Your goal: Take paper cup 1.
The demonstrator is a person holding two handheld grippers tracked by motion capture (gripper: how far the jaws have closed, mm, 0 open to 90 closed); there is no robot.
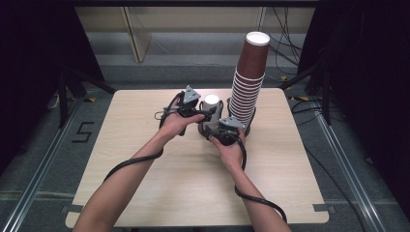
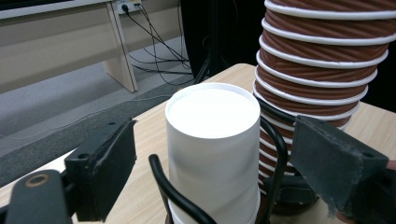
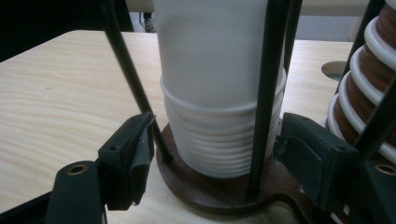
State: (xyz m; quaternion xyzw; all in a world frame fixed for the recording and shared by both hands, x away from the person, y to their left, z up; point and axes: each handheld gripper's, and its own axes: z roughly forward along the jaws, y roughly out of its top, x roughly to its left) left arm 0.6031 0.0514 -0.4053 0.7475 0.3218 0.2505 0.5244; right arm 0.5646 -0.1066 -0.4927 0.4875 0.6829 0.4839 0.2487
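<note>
A stack of white paper cups point(image 1: 211, 102) stands upside down in a black wire holder point(image 3: 261, 93) with a round brown base point(image 3: 205, 186), at the table's middle. My left gripper point(image 1: 193, 108) is open at the stack's top cup point(image 2: 212, 140). Its jaws stand either side of that cup with a gap on each side. My right gripper point(image 1: 223, 128) is open low down, at the stack's bottom rims point(image 3: 219, 149). Its left jaw is right against a wire rod and its right jaw is close to another.
A tall stack of brown ribbed cups point(image 1: 249, 82) rises just right of the white stack, in its own wire holder, close to my right gripper. The wooden table point(image 1: 145, 193) has bare surface to the left and front. Cables trail from both grippers along the forearms.
</note>
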